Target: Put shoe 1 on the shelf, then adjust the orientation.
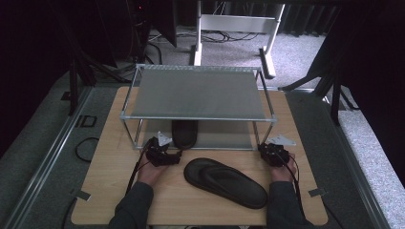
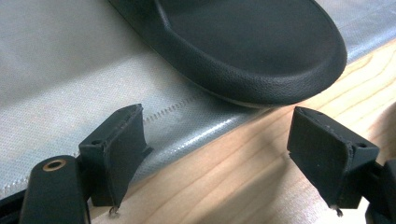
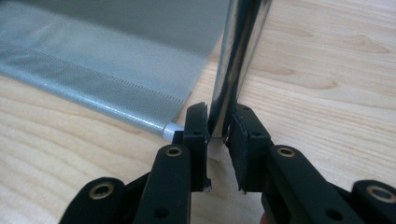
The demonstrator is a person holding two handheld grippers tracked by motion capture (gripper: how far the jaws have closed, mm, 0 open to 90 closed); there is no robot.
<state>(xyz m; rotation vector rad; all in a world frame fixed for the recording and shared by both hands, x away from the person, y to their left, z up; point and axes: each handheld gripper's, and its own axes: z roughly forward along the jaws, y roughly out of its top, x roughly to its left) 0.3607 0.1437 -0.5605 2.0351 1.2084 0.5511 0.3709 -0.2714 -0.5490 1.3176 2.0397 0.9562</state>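
A two-tier shoe rack [image 1: 198, 93] with grey fabric shelves stands on the wooden table. One black sandal [image 1: 184, 133] lies on its lower shelf [image 2: 56, 70], heel toward me [image 2: 261, 46]. A second black sandal [image 1: 224, 181] lies on the table in front. My left gripper [image 1: 165, 155] is open just short of the shelved sandal's heel, jaws wide apart [image 2: 219, 158]. At the rack's front right corner my right gripper [image 1: 273, 153] is shut on the chrome leg [image 3: 236, 65] near its foot [image 3: 218, 135].
The rack takes up the table's far half. A white desk frame [image 1: 234, 28] and cables sit on the carpet beyond. Bare wood [image 1: 110, 191] lies left of the loose sandal.
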